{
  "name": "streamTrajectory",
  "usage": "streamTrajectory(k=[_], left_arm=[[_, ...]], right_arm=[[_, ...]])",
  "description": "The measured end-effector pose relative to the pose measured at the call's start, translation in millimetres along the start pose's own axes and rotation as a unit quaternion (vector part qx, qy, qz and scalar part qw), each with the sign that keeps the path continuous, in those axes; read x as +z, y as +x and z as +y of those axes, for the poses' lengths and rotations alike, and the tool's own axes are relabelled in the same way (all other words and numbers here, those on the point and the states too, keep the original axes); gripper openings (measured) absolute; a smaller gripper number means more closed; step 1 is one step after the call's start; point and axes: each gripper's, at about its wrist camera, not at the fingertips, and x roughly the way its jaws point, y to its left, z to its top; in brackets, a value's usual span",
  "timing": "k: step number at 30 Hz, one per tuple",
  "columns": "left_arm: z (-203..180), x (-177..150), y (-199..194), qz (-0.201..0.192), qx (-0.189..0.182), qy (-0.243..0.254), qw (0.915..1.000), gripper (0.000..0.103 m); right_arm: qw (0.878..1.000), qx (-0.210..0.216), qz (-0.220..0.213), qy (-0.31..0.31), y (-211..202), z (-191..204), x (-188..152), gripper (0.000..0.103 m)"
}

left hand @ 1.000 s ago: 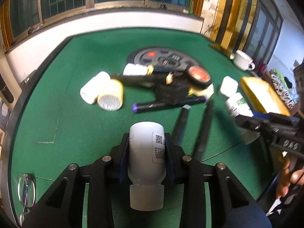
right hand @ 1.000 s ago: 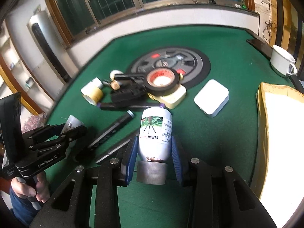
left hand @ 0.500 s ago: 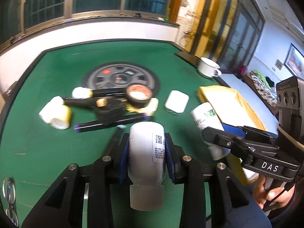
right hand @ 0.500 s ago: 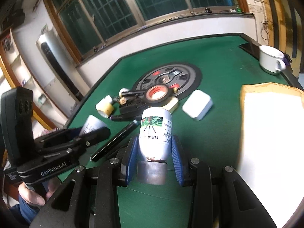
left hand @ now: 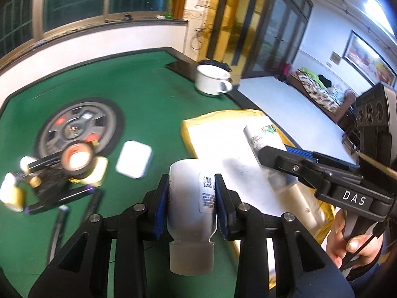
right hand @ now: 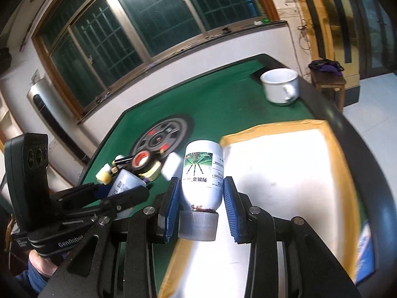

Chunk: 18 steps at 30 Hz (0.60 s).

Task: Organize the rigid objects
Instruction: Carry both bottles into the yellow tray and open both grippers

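— White plastic in both?
— Yes. My left hand-held gripper (left hand: 190, 203) clamps a white bottle (left hand: 191, 198); my right hand-held gripper (right hand: 201, 201) clamps the green-labelled bottle (right hand: 202, 173), both held over the yellow-edged tray (right hand: 285, 126) on the counter (left hand: 148, 94).

White letters "DAS" are showing on the black body of the right gripper (left hand: 275, 160), off to the right of the left tongs. "GenRobot", cut off, is showing on the left gripper (right hand: 134, 195), left of the right tongs. The bottle label (right hand: 202, 171) between the right tongs is carrying upside-down Chinese print, too small to read.
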Motion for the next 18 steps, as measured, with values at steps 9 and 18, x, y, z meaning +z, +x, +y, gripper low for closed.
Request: streamTrajectory(k=[9, 18], left_arm=[[-34, 25, 46, 0.033, -0.025, 0.015, 0.999, 0.032], [-31, 32, 95, 0.076, -0.019, -0.028, 0.9965, 0.032]], right_arm=[[0.998, -0.023, 0.063, 0.006, 9, -39, 32, 0.032], [0.989, -0.052, 0.137, 0.005, 55, -66, 53, 0.032]])
